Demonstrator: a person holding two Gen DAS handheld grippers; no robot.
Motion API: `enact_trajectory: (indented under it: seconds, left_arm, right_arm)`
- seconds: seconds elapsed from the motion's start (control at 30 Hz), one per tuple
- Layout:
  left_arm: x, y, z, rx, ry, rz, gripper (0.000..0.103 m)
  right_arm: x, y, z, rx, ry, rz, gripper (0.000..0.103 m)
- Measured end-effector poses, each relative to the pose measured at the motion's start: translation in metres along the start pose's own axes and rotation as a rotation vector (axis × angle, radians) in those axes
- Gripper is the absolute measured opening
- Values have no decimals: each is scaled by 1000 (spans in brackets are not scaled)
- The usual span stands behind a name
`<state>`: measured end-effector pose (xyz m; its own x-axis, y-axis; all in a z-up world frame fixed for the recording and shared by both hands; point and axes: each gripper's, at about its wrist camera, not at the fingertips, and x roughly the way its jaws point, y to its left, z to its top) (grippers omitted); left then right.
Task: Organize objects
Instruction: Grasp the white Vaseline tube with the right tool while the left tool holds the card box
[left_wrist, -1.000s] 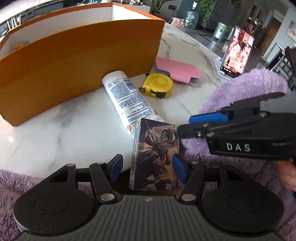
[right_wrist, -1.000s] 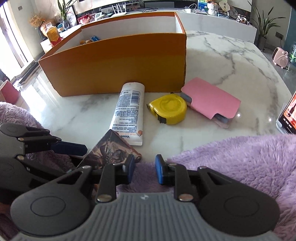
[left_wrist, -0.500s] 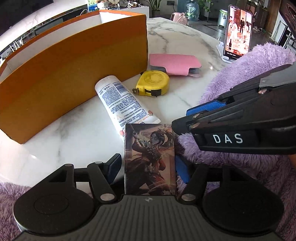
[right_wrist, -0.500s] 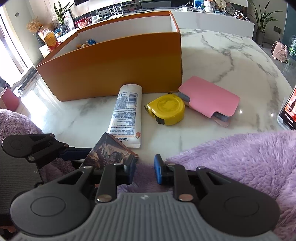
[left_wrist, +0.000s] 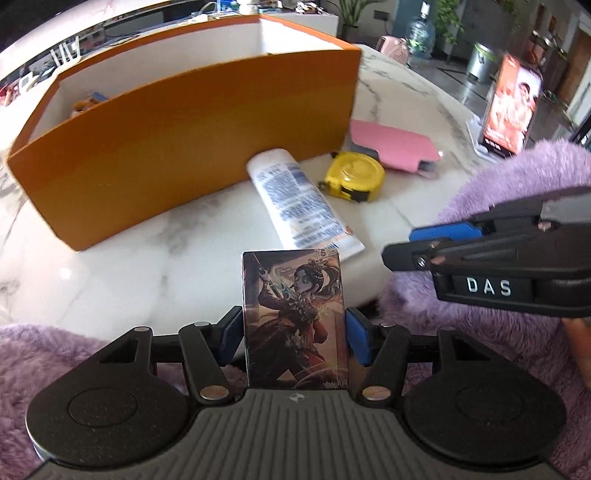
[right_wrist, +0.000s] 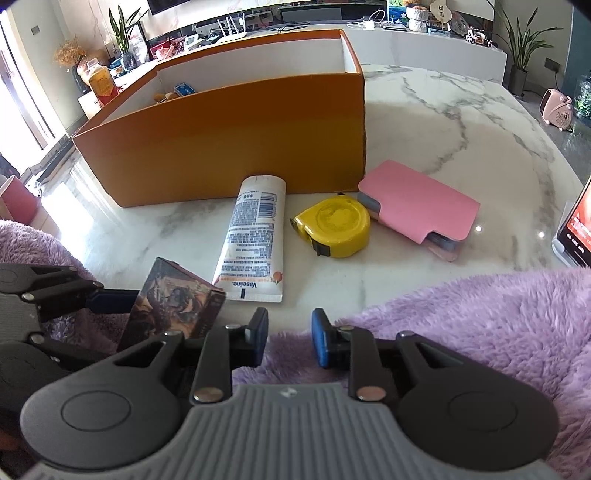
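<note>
Nearest the left wrist camera, the left gripper (left_wrist: 295, 341) has a card box (left_wrist: 295, 317) with a printed warrior figure standing upright between its blue pads. Its jaws are closing, and the pads sit against the box's two side edges (a fairly wide hold, since the box is broad). Just to its right the right gripper (right_wrist: 290, 338) hangs over a purple fluffy blanket (right_wrist: 461, 325) with nothing between its pads; its jaws are opening from a narrow gap.

Past the blanket's edge, on the white marble table (right_wrist: 461, 147), a white Vaseline tube (right_wrist: 255, 236) lies flat, its crimped end toward the grippers and its cap end up against the box wall. Beside it to the right sits a yellow tape measure (right_wrist: 336, 225), and just beyond that a pink case (right_wrist: 417, 203) with a grey item poking out.

Behind them stands an open orange cardboard box (right_wrist: 229, 140) with white inner walls, a few small items inside at its far left end (too small to name). At the right edge of the table a lit phone (left_wrist: 511, 109) stands on a holder.
</note>
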<state>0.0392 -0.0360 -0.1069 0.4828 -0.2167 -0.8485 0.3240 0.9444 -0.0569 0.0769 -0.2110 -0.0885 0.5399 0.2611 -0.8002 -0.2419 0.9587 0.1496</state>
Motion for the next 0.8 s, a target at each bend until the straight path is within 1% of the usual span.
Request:
enact_trajectory:
  seconds: [0.13,0.33,0.4,0.47,0.57,0.63,0.8]
  left_arm:
    - [-7,22,9,-80,-20,10,68]
    - [-9,51,16,-150,-36,40,68]
    - [-8,57,17,-160,-44,40,68]
    - [-6,61,17,-166,-51,40,68]
    - [-2,69,16,-202,-42,27,68]
    - [0,72,16,-211,-41,17,68]
    - [4,79,17,-245,-44,2,68]
  right_arm:
    - [0,-2,5,45,0,31,35]
    - [11,4,11,80,18,58,35]
    - [17,9,14,80,25,67,39]
    - [21,16,16,65,18,60,53]
    - [28,26,20,28,2,35,62]
    - [32,32,23,2,-6,17,66]
    - [45,39,29,-20,-22,-27,66]
